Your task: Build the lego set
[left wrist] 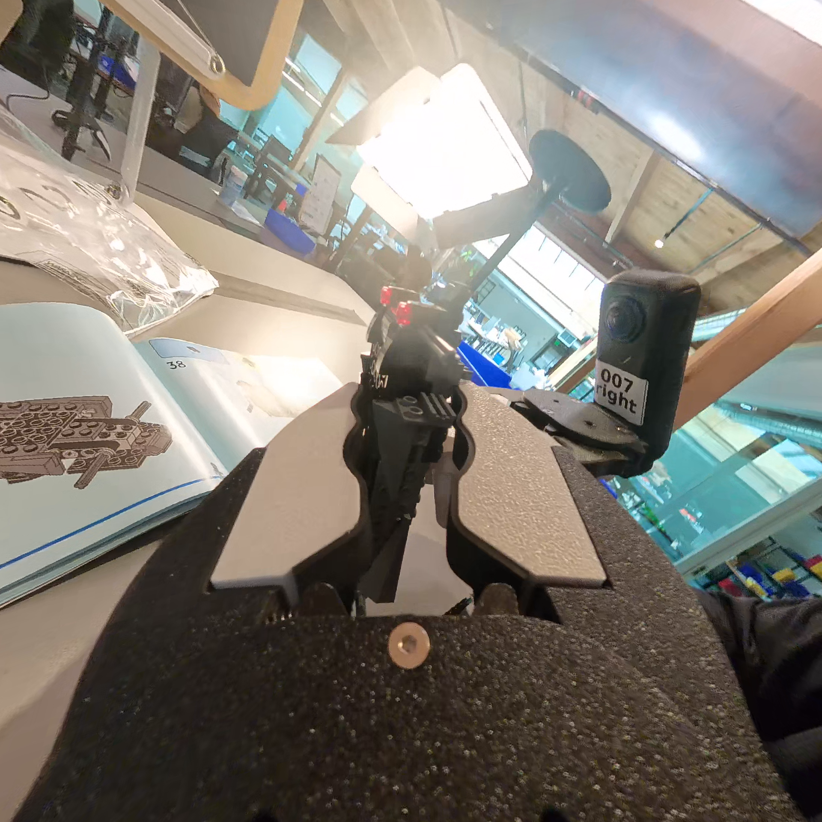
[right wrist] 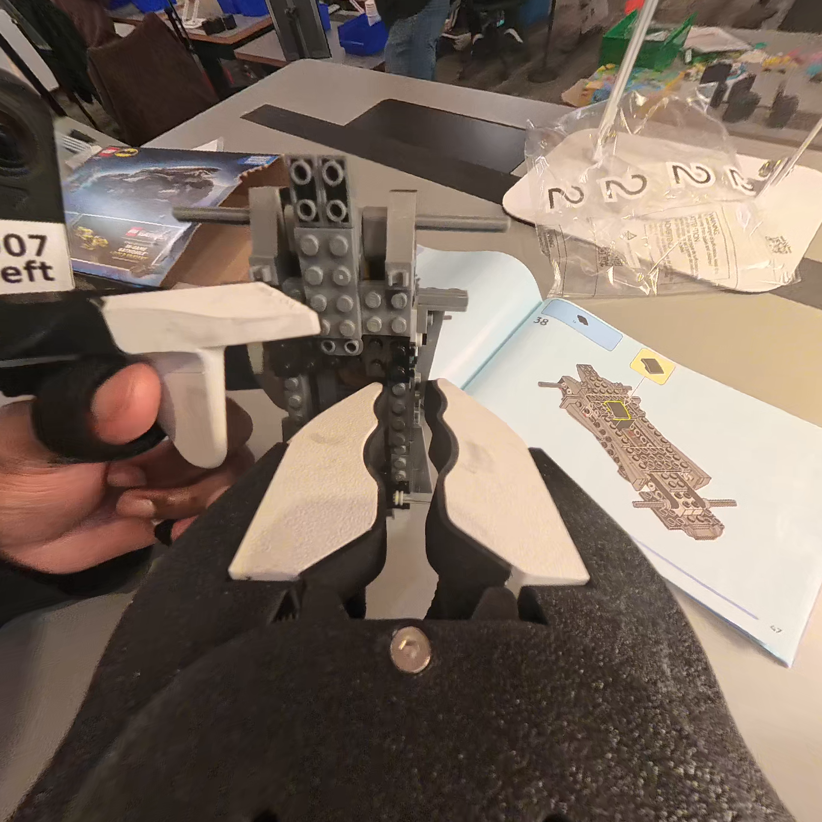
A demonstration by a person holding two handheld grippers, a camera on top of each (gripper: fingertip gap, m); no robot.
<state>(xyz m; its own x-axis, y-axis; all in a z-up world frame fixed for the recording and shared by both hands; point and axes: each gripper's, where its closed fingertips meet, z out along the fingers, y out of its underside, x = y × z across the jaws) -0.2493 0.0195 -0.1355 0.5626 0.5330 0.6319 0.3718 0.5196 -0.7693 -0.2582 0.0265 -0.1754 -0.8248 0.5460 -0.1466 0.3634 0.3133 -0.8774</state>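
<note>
both fingers (right wrist: 338, 449) pinch a grey brick model (right wrist: 338, 267) over a grey table (right wrist: 734, 338) in a workshop.

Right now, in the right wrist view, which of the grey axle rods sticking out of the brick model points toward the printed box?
The left-pointing grey rod, high on the brick model; it aims at the printed box, while the other rod aims at the plastic bag.

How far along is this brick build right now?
Done: a grey and black model with axles already stands several layers deep. In hand: the left gripper clamps it, and the right gripper straddles its studded edge; whether it grips is unclear. Left: the booklet lies open at a step adding a dark piece, and I can't tell whether that piece is on.
</note>
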